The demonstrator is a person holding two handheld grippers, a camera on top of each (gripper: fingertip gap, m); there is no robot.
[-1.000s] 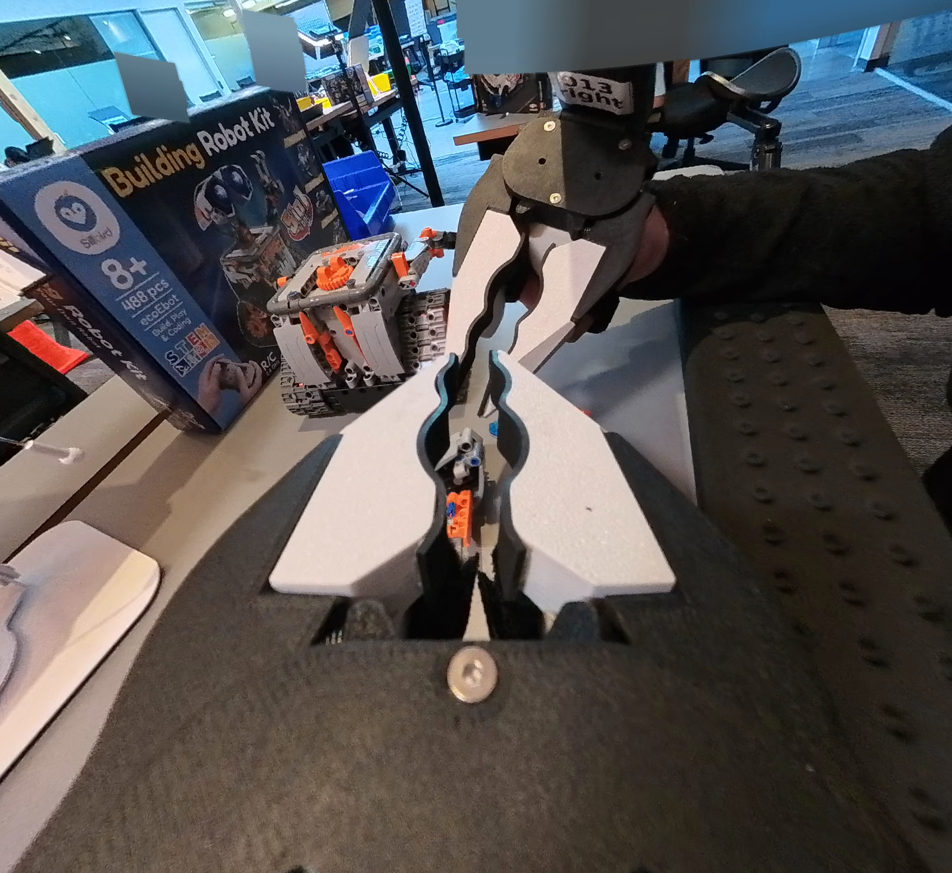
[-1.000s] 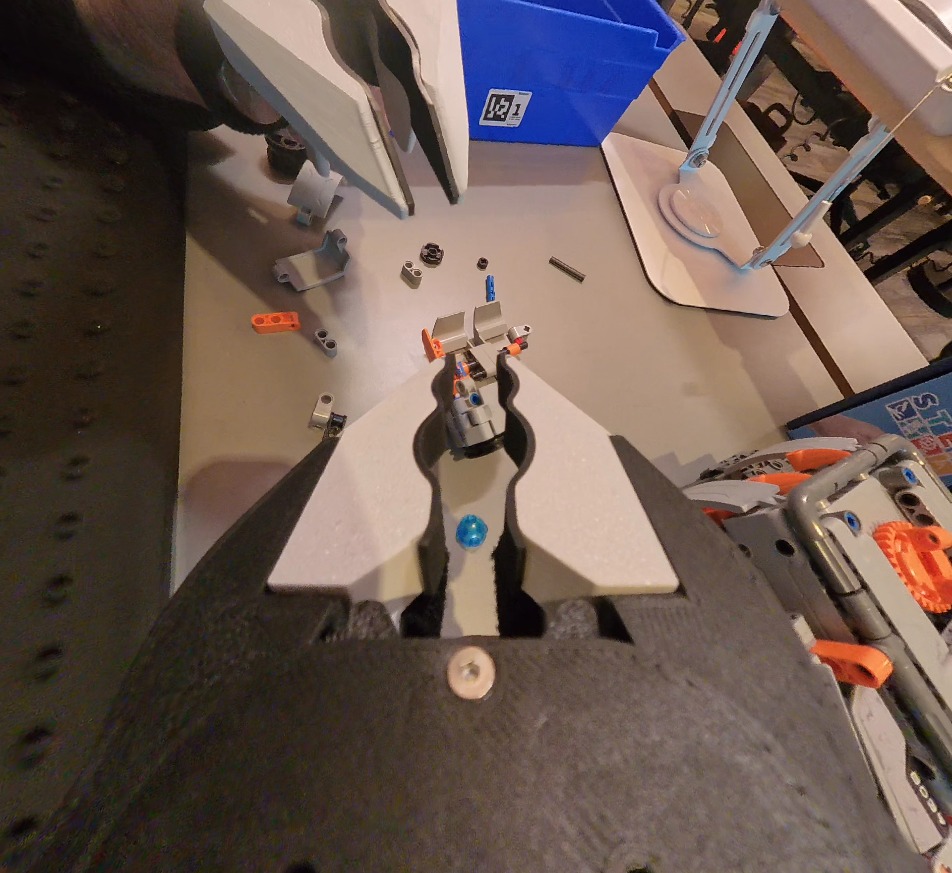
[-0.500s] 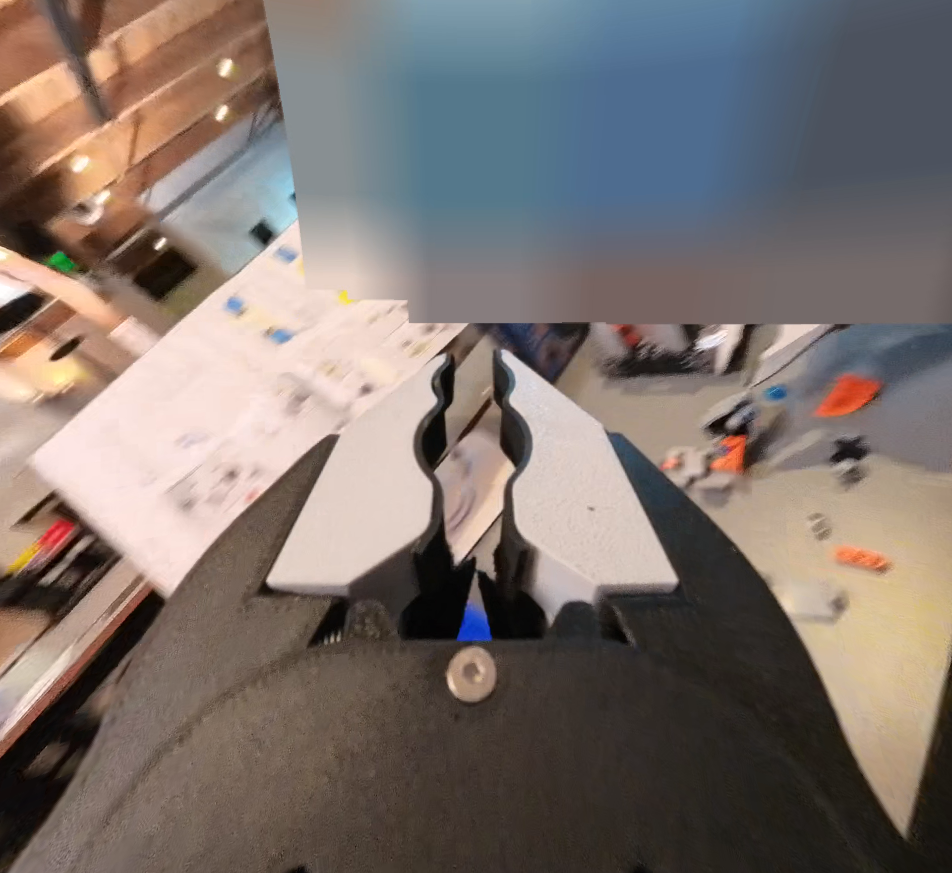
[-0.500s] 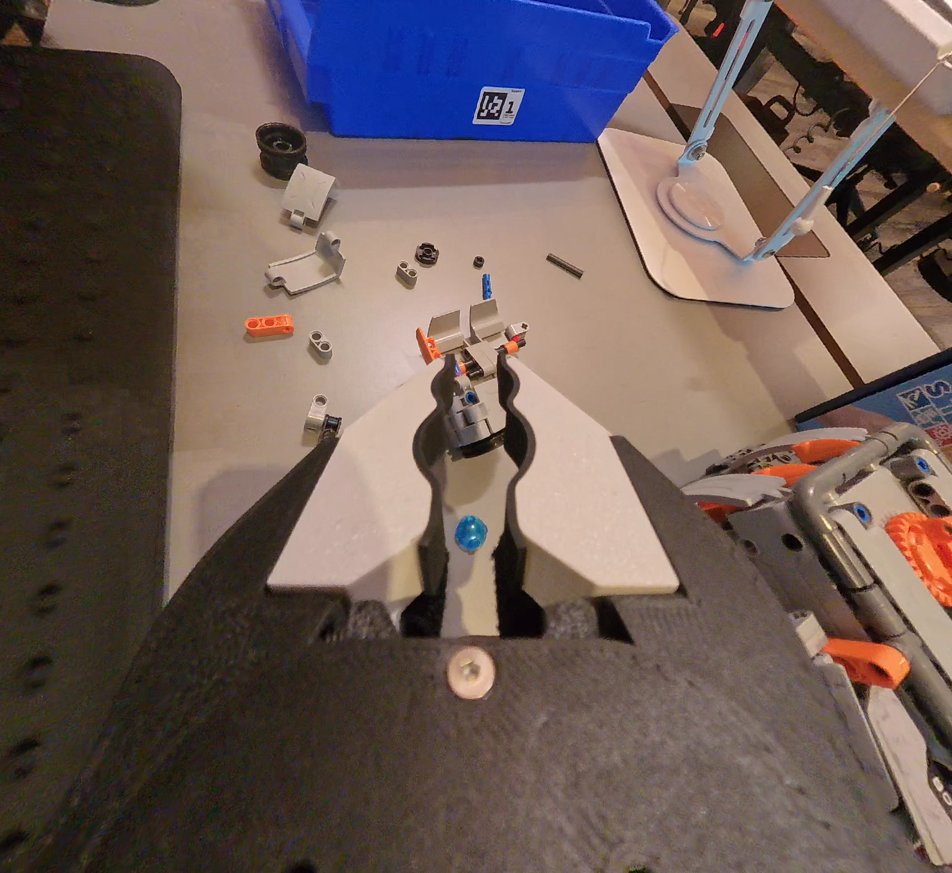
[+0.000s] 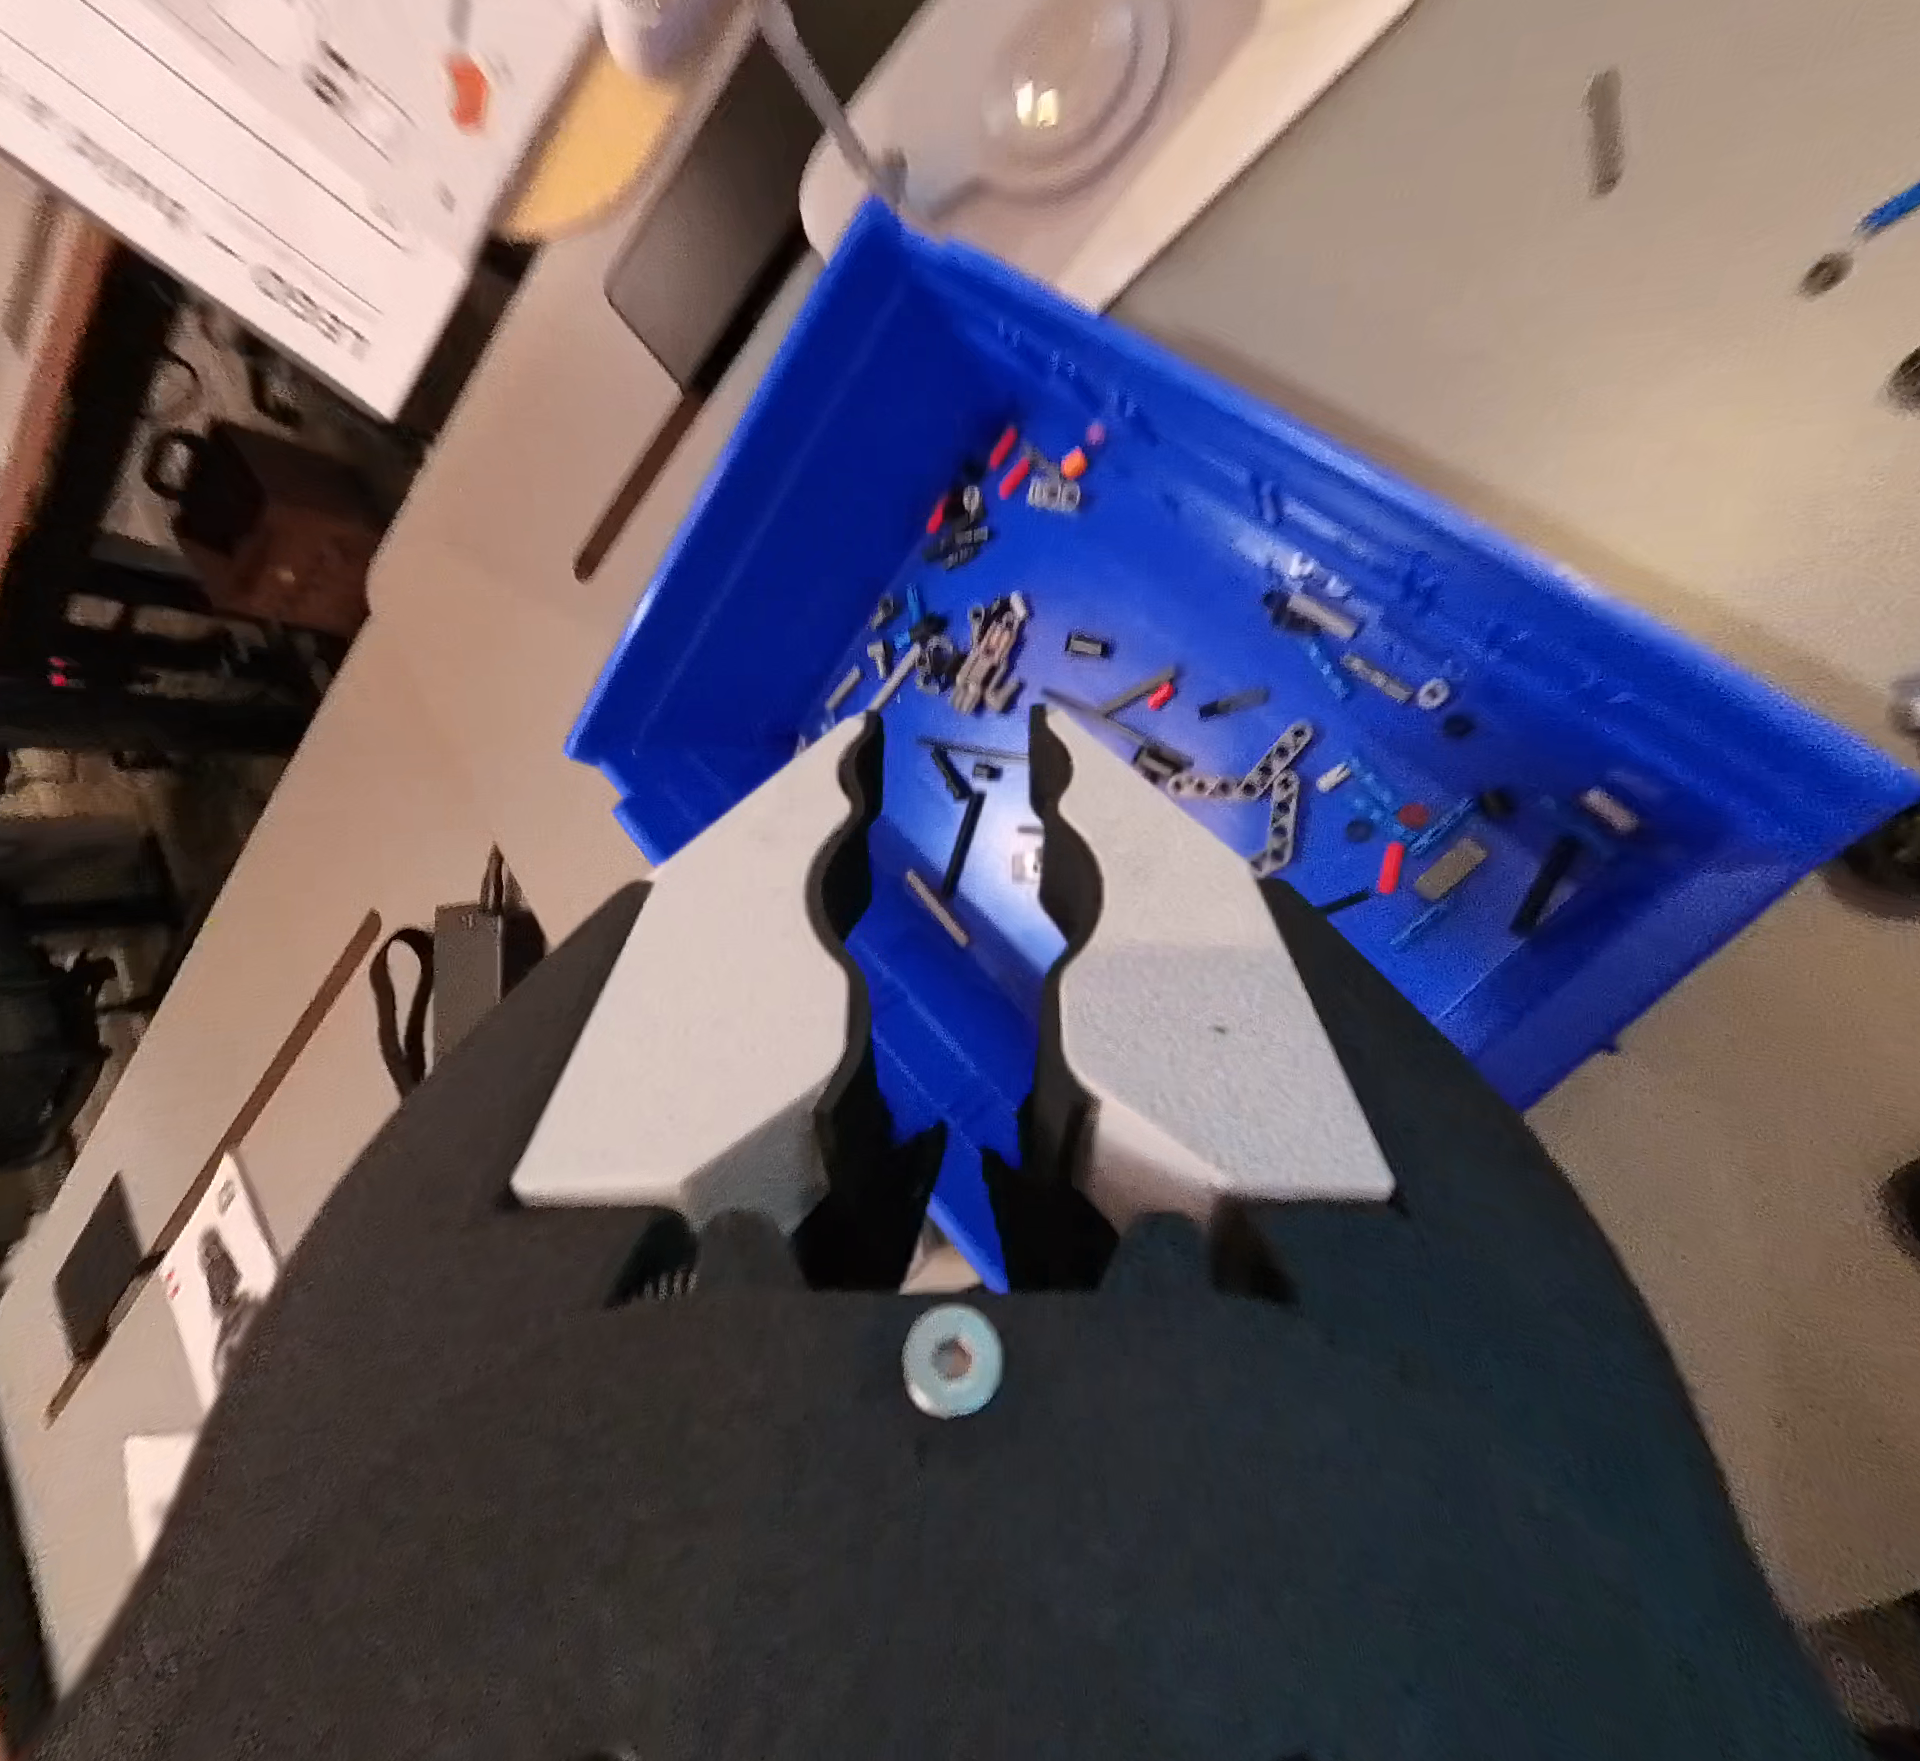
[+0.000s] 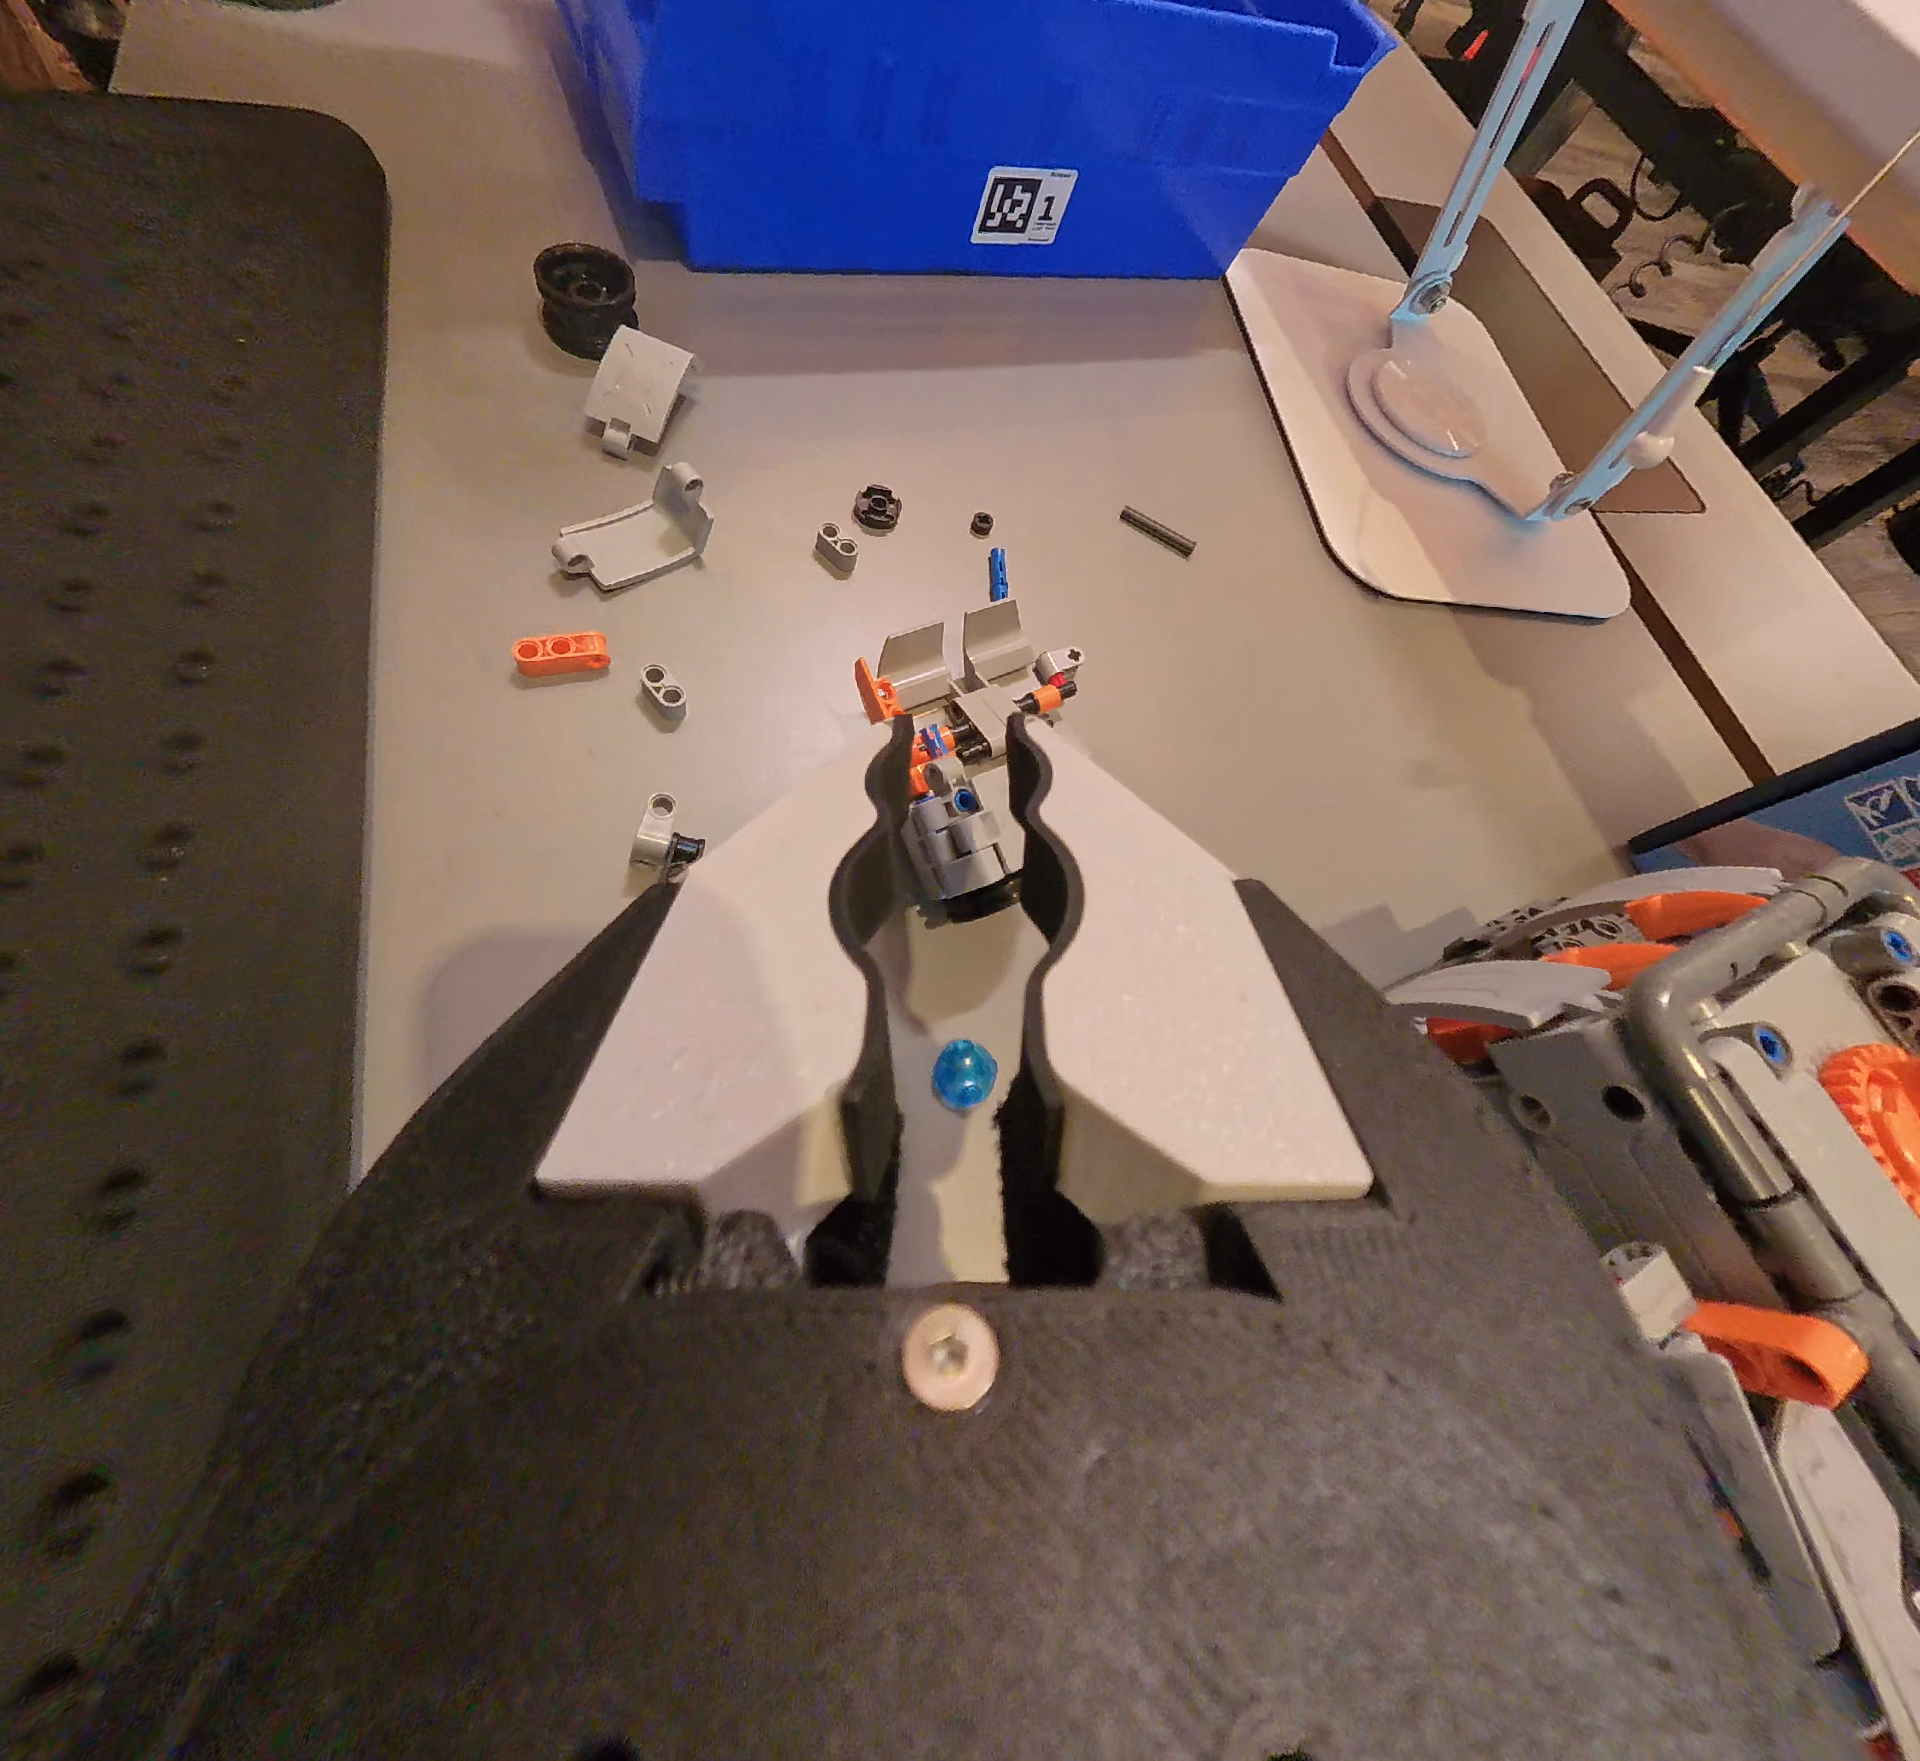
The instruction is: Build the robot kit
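Brick piece, a small clump of grey, orange and blue bricks, sits between the fingers of the right gripper. The fingers are close together and press on its grey round part from both sides, so this gripper is holding it. Its flat grey end sticks out past the fingertips, on the near side of the blue bin and apart from it.

The left gripper hangs over the blue bin and looks down into it. Its fingers stand apart with a clear gap, and nothing is between them. Many tiny parts lie on the bin floor. One is a bent grey beam.

More loose parts lie on the table in front of the bin. A black wheel is just beside the bin's front left corner, with a grey curved panel touching it or nearly so. An orange beam lies farther from the bin. A blue round stud lies on the table under the right gripper. A big brick robot stands well away from the bin, to the right.

The left wrist view is blurry, so most bin parts are just specks. The right wrist view shows only the bin's outside, and the left gripper is not in it. The robot is cut off at the edge. The fingers hide the sides of the held piece.
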